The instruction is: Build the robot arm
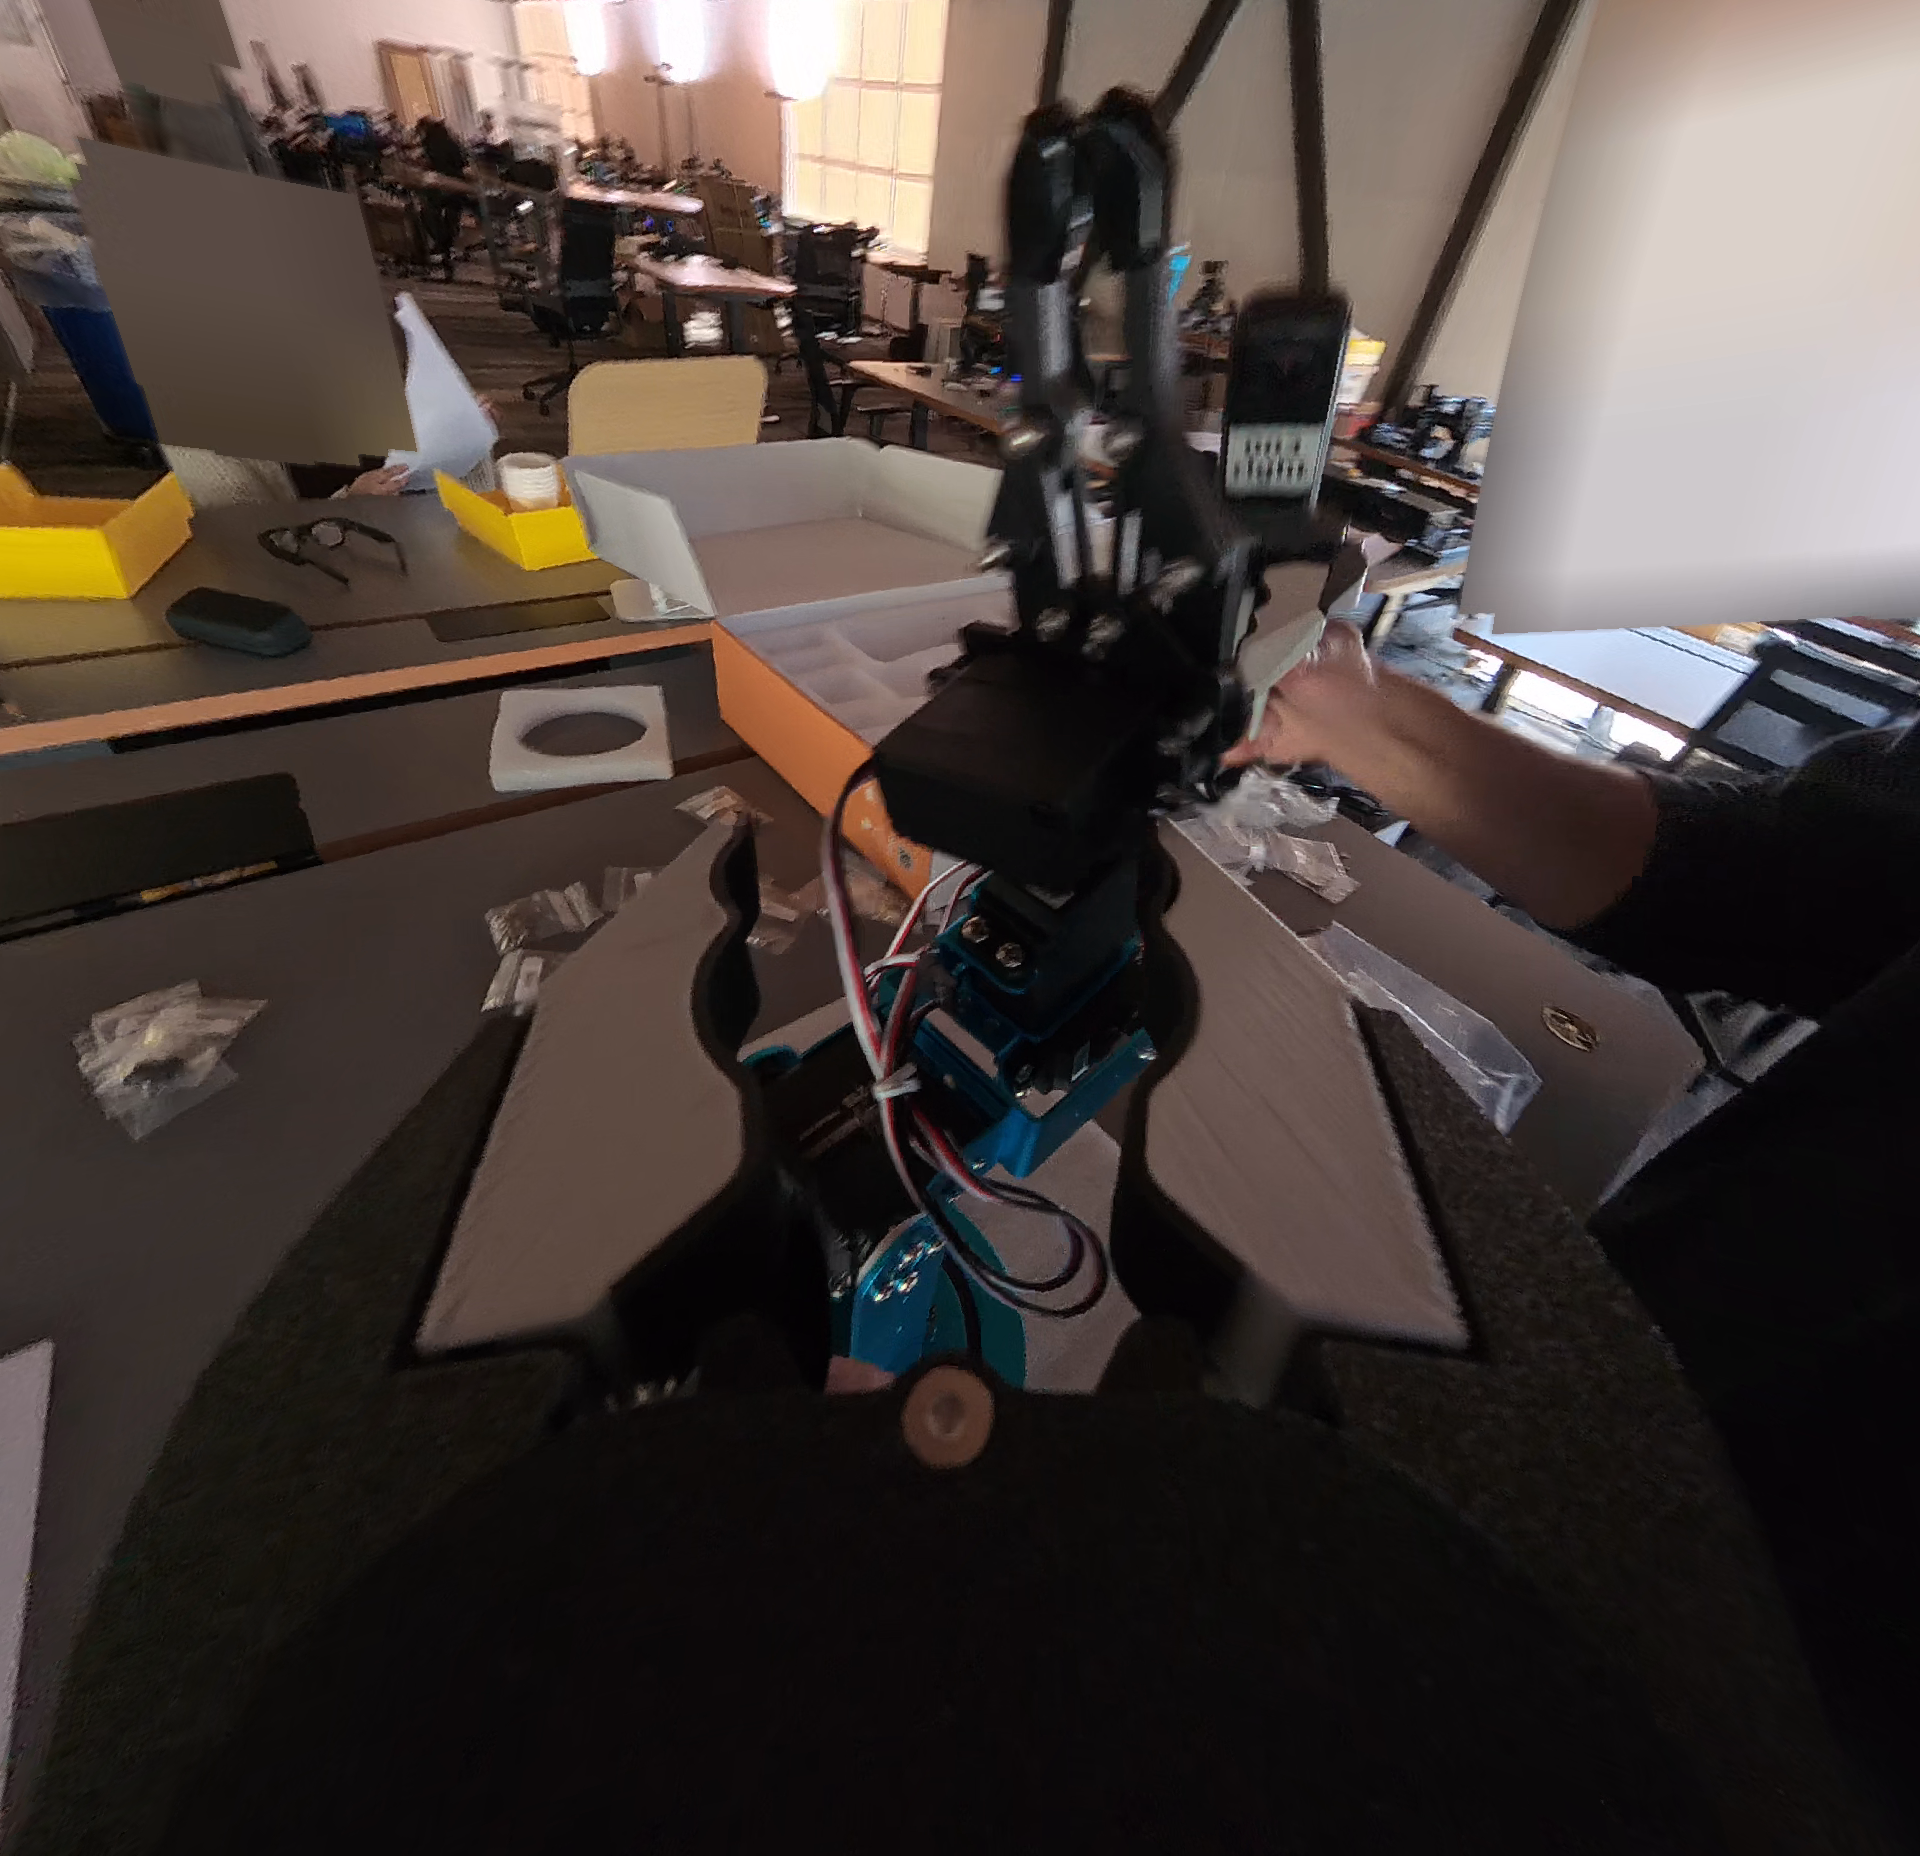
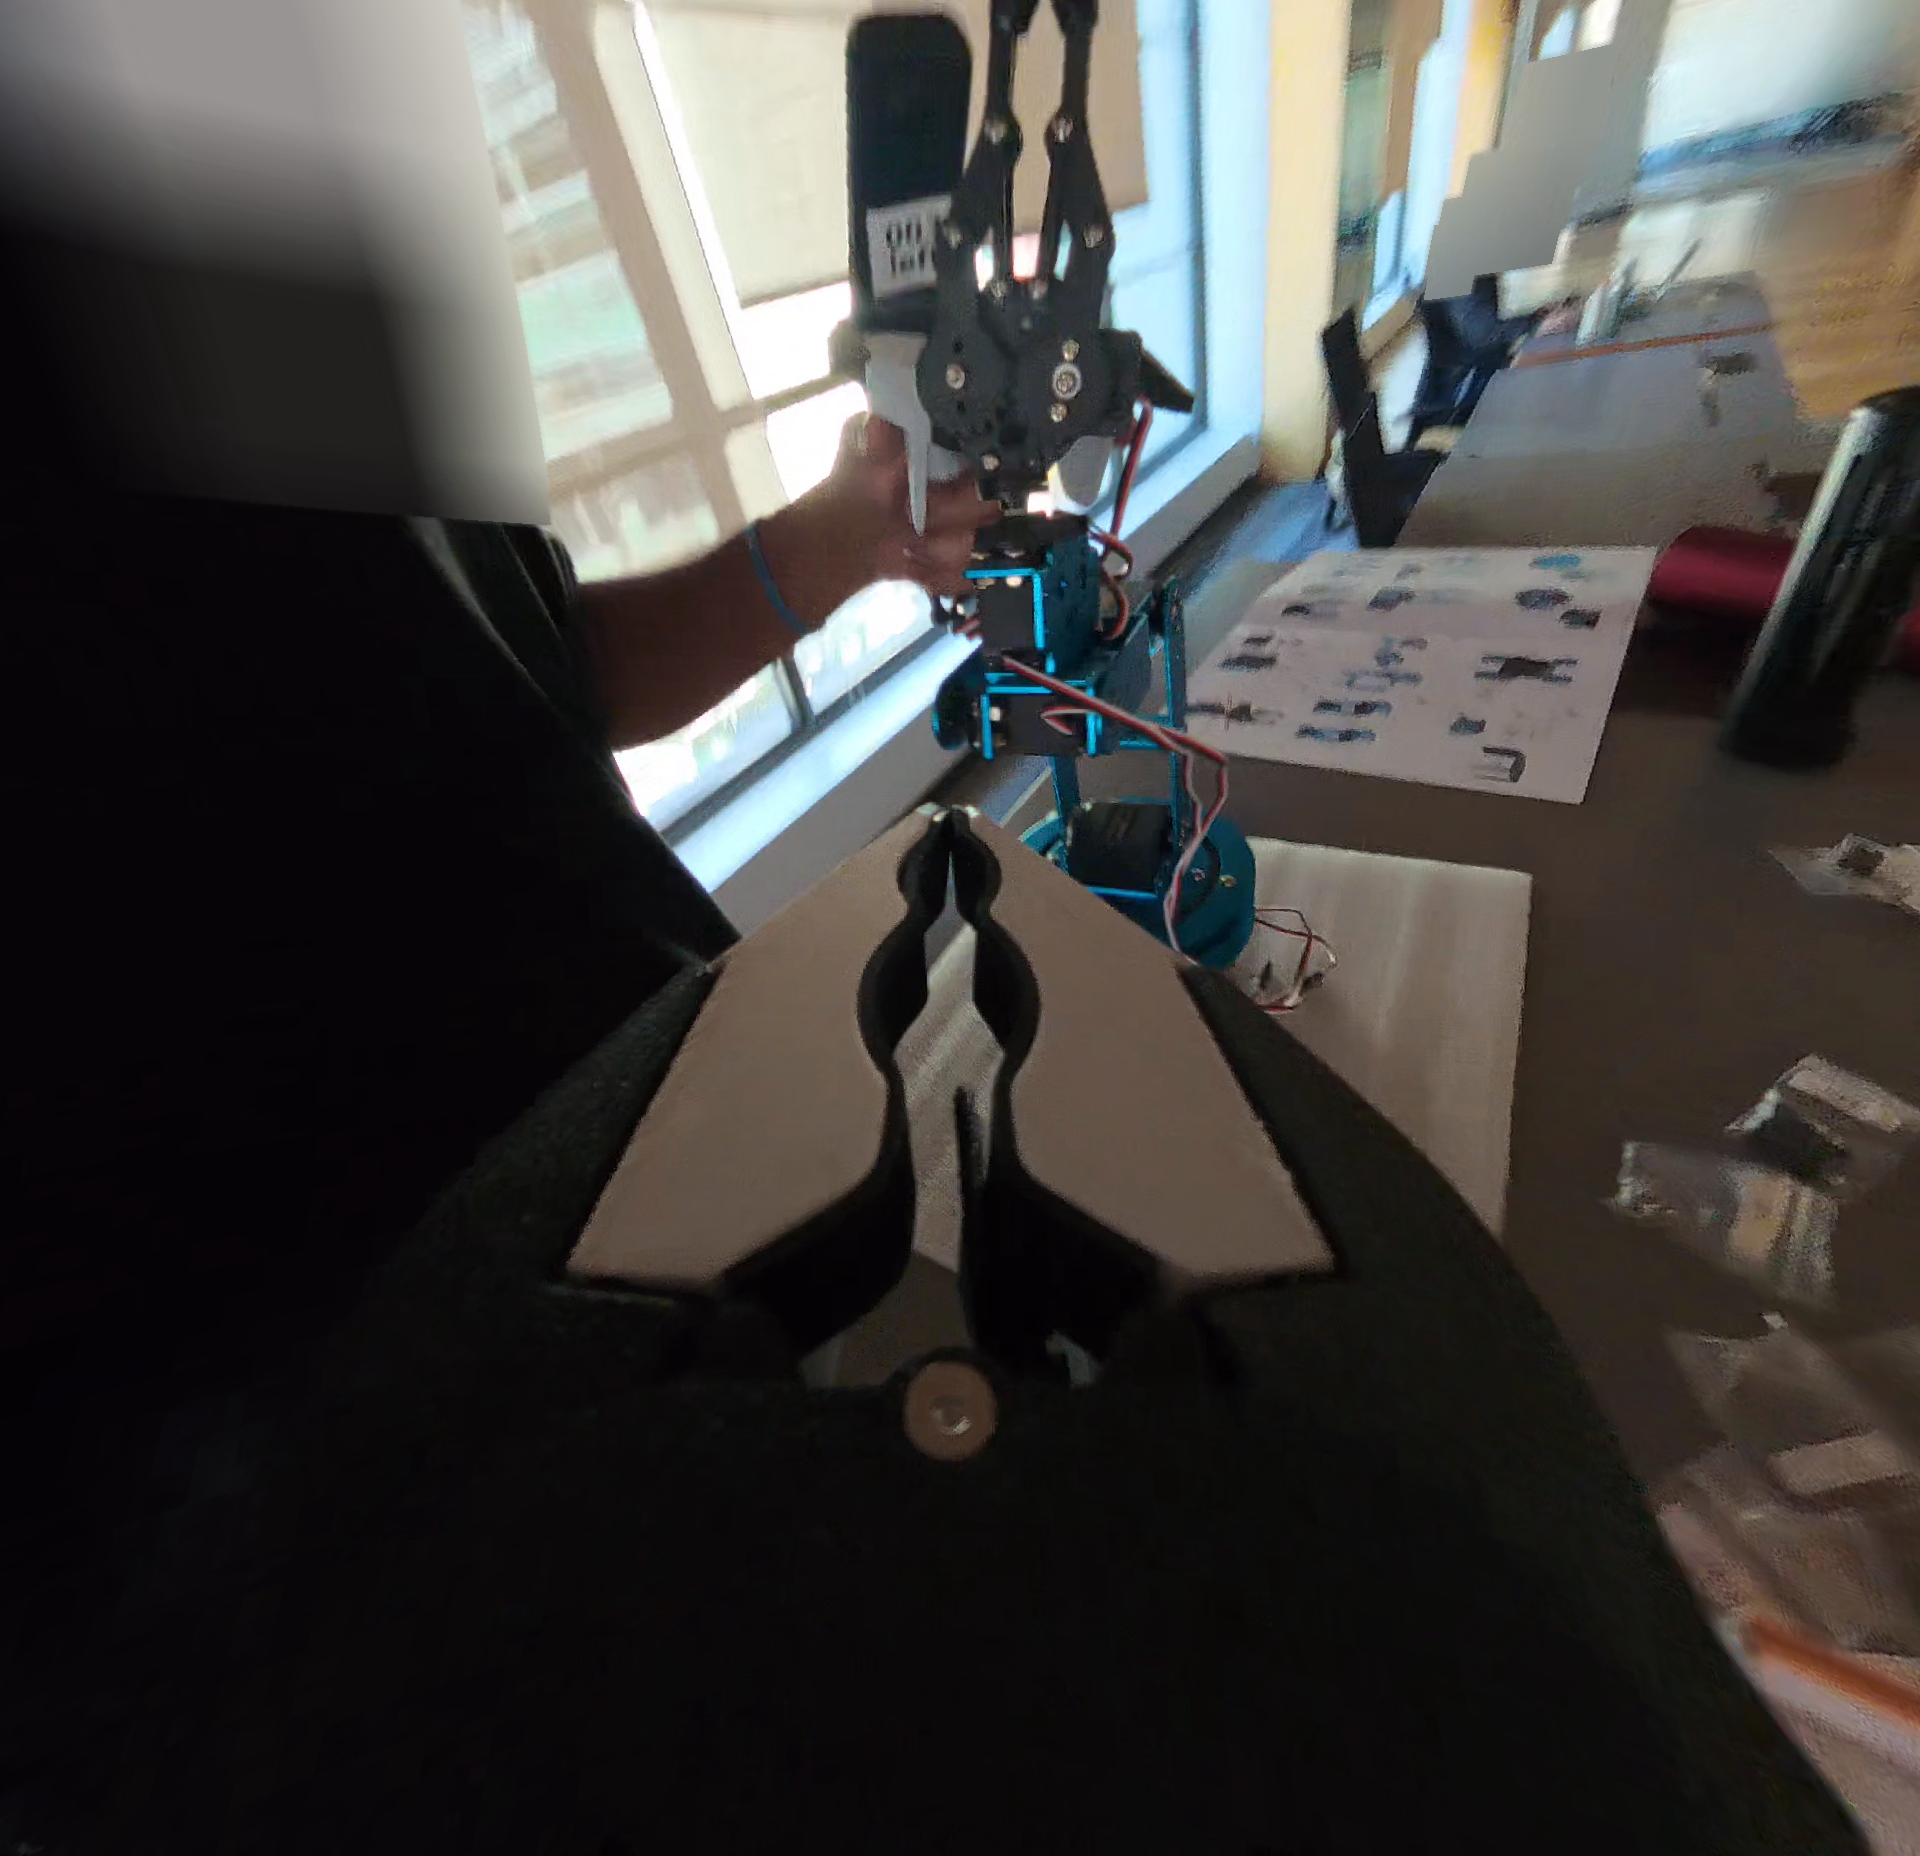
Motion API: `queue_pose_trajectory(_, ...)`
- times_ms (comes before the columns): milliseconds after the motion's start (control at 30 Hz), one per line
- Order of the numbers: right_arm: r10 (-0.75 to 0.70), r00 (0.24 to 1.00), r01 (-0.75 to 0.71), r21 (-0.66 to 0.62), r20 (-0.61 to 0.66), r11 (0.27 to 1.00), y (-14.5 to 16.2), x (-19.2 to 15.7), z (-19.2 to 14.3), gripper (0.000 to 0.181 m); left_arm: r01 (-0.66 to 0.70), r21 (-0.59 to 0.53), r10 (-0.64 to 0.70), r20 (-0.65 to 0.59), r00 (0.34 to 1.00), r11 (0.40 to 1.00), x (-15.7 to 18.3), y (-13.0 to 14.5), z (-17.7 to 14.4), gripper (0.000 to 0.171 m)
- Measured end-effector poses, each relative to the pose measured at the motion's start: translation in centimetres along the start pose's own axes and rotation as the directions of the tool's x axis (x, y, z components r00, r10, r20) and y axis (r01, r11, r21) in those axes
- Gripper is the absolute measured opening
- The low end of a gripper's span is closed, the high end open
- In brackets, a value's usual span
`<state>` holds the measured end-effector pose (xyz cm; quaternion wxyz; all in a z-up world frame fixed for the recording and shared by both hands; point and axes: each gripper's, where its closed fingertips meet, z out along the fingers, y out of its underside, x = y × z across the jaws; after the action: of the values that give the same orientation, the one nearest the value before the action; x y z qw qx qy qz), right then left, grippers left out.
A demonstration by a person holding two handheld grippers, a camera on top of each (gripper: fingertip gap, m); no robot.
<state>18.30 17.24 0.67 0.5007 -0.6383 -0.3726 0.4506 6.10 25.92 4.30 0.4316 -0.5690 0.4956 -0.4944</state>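
Note:
A small blue metal robot arm with black servos, red-white-black wires and a black claw stands upright on a white foam sheet. My left gripper is open. Its grey fingers stand on either side of the arm's upper brackets, with a gap on the left side. In the right wrist view the left gripper sits just below the claw. My right gripper is shut and empty, its tips close to the arm's round blue base. The right gripper also shows in the left wrist view, beyond the arm and held by a hand.
An open orange-and-white kit box stands behind the arm. Nearby are a foam square with a round hole, small bags of parts, yellow bins and glasses. A printed sheet and a black cylinder are at the right. There is about 15 centimeters between the tips of the two grippers. From either gripper's tips it is about 20 centimeters to the arm's round blue base.

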Motion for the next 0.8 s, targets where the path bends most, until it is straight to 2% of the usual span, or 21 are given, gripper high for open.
queue_pose_trajectory(100,-0.036,0.999,0.031,-0.241,-0.017,0.970,2.2,1.9,0.7,0.000,0.026,-0.007,-0.026,0.025,0.999,1.000,0.0,0.4,-0.2,0.073)
queue_pose_trajectory(200,-0.025,0.982,-0.059,-0.435,-0.185,0.898,7.1,4.1,-2.5,0.000,0.026,-0.011,-0.025,0.054,0.998,1.000,0.4,1.0,-0.8,0.072)
queue_pose_trajectory(233,-0.031,0.968,-0.089,-0.458,-0.248,0.884,8.5,4.3,-3.9,0.005,0.032,-0.011,-0.031,0.062,0.998,0.999,0.5,1.2,-0.8,0.072)
queue_pose_trajectory(300,-0.003,0.932,-0.185,-0.482,-0.363,0.856,11.2,3.6,-6.5,0.018,0.041,-0.006,-0.040,0.070,0.997,0.999,0.7,1.5,-0.7,0.071)
queue_pose_trajectory(400,-0.008,0.870,-0.301,-0.544,-0.493,0.783,16.2,1.0,-9.7,0.017,0.029,-0.017,-0.027,0.087,0.996,0.999,0.8,1.9,-0.4,0.071)
queue_pose_trajectory(500,0.054,0.833,-0.402,-0.536,-0.550,0.742,20.1,-1.3,-10.3,0.017,0.017,-0.036,-0.014,0.093,0.996,0.999,0.8,2.4,-0.1,0.071)
queue_pose_trajectory(567,0.113,0.814,-0.445,-0.486,-0.570,0.752,21.6,-1.6,-9.3,0.018,0.009,-0.043,-0.005,0.091,0.996,0.999,0.8,2.6,0.1,0.070)
queue_pose_trajectory(667,0.084,0.769,-0.462,-0.460,-0.634,0.758,23.6,-0.1,-8.9,0.014,0.002,-0.037,0.002,0.101,0.995,0.999,0.5,2.7,0.1,0.070)
queue_pose_trajectory(800,0.030,0.763,-0.409,-0.446,-0.645,0.796,23.5,1.2,-8.4,0.014,0.014,-0.019,-0.012,0.109,0.994,1.000,0.4,2.7,-0.3,0.070)
